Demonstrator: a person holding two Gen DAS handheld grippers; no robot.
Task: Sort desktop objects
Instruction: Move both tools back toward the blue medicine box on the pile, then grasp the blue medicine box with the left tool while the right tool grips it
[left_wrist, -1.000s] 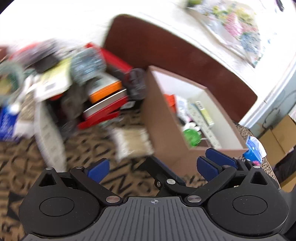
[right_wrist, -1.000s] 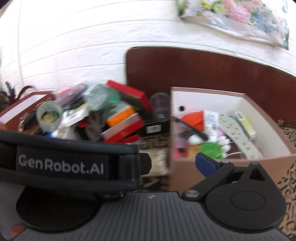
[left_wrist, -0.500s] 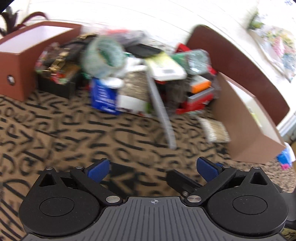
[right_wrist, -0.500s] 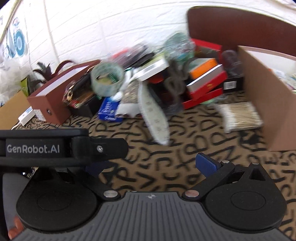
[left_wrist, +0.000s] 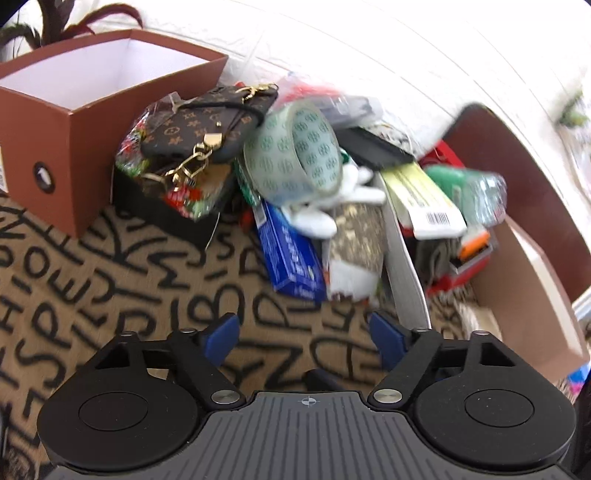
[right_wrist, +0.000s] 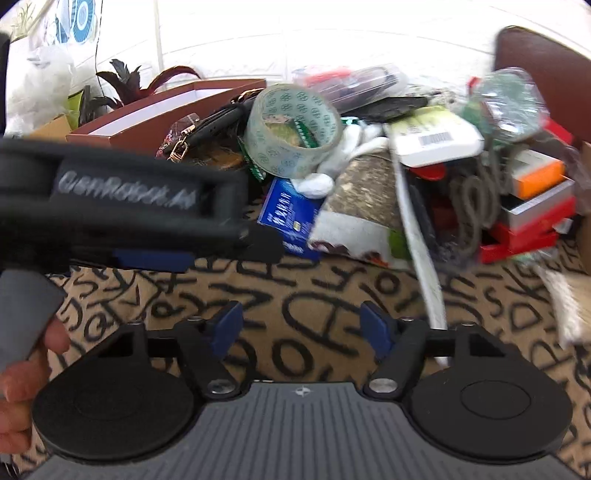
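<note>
I hold a gripper in each hand over the letter-patterned cloth (left_wrist: 110, 280), both pointing down toward the heap of clutter. My left gripper (left_wrist: 304, 334) has its blue pads (left_wrist: 225, 332) apart and closing, with only bare cloth between them. My right gripper (right_wrist: 303, 328) is the same: jaws spread, narrowing, nothing pinched. In the right wrist view my left gripper (right_wrist: 147, 258) crosses the frame as a blurred black bar in front of the heap, and my left hand (right_wrist: 22, 369) shows at the lower edge.

I take the roll of clear tape (left_wrist: 295, 147) with green printed marks as my landmark; it sits tilted on top of the heap. To its left lies a brown monogram pouch (left_wrist: 207, 122) with a gold chain, and further left stands an open brown box (left_wrist: 74, 122) with a white inside. Just below the tape lies something white and soft (left_wrist: 325, 214), partly over a blue packet (left_wrist: 291, 258) that rests on the cloth. To the tape's right a white card with a barcode (left_wrist: 424, 199) leans on the pile, and a long white strip (left_wrist: 406, 273) runs down from there toward my left gripper's right finger. Further right are red and orange boxes (right_wrist: 532, 199), blurred, and the wall of a second brown box (left_wrist: 524, 295).
</note>
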